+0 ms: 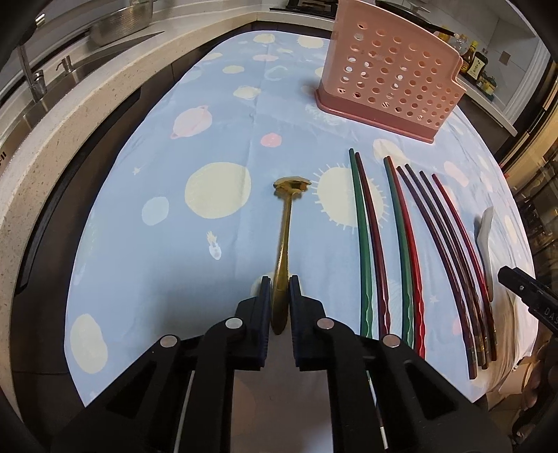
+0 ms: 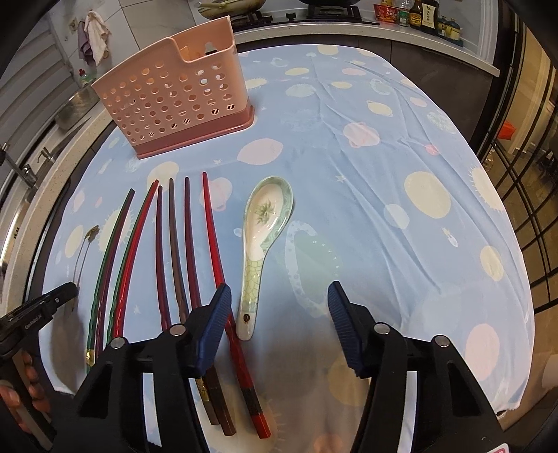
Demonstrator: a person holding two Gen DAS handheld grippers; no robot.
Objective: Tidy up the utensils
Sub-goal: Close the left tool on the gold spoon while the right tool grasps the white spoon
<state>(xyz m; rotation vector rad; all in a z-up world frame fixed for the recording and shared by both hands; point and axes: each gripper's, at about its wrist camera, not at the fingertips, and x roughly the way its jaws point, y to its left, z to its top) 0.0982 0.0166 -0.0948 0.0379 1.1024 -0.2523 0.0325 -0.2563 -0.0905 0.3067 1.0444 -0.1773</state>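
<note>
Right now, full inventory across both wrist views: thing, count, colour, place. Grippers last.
utensil holder: one, pink, perforated, upright at the far side of the cloth.
chopsticks: eight, green, dark red, red and purple-brown, lying side by side in front of the holder.
metal utensil: one, gold, lying left of the chopsticks, handle toward the camera.
ceramic spoon: one, white with green rim, right of the chopsticks, bowl up.
tablecloth: one, light blue with planets and suns, covers the table.
sink: one, steel, counter at far left.
bottles: several, dark, on the back counter.
left gripper: black with blue pads, closed on the metal utensil's handle.
right gripper: jaws apart, the spoon's handle and one red chopstick between them, untouched.
</note>
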